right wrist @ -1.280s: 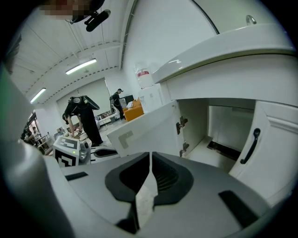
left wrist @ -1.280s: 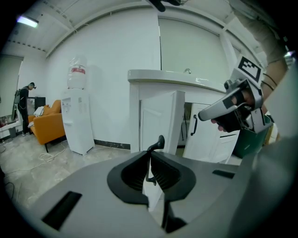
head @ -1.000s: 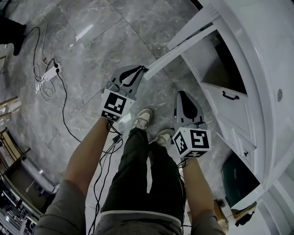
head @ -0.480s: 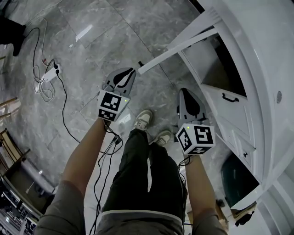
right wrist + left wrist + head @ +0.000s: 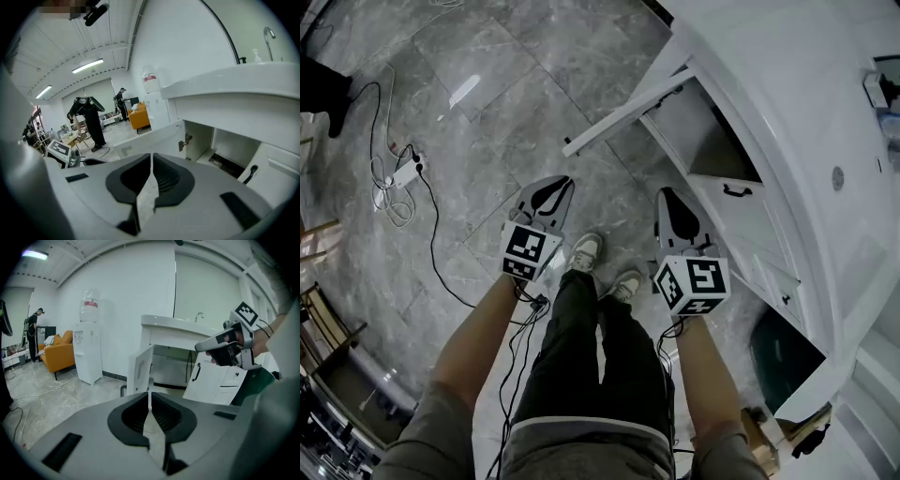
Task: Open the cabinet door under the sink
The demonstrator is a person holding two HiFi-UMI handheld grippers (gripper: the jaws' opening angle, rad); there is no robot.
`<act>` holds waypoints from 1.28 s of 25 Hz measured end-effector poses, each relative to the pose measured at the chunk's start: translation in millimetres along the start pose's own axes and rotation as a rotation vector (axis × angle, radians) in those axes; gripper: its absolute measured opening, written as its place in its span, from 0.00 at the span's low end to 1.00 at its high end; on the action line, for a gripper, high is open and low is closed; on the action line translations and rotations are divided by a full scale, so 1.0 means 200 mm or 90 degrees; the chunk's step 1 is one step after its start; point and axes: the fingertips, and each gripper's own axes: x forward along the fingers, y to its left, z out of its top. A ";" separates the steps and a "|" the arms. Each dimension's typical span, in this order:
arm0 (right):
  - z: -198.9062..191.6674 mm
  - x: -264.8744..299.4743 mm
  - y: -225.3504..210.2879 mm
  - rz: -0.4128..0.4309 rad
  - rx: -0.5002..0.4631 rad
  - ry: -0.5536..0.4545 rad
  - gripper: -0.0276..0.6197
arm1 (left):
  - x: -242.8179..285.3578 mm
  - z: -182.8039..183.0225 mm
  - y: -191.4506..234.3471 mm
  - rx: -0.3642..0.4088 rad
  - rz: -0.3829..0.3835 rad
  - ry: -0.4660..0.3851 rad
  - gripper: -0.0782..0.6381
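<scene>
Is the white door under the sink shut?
No, the cabinet door stands swung wide out from the cabinet, and the head view shows the cabinet's open inside.

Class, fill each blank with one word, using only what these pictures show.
1. The cabinet door ahead of the left gripper stands ____.
2. The left gripper's jaws are ____, with nothing between them.
3. In the left gripper view, the sofa is coloured ____.
4. In the head view, the power strip lies on the floor to the person's ____.

Missing words: open; shut; orange; left.
</scene>
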 end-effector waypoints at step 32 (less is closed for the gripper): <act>1.27 -1.40 0.01 -0.103 -0.065 -0.190 0.10 | -0.72 1.85 -0.73 0.138 -0.106 -0.192 0.15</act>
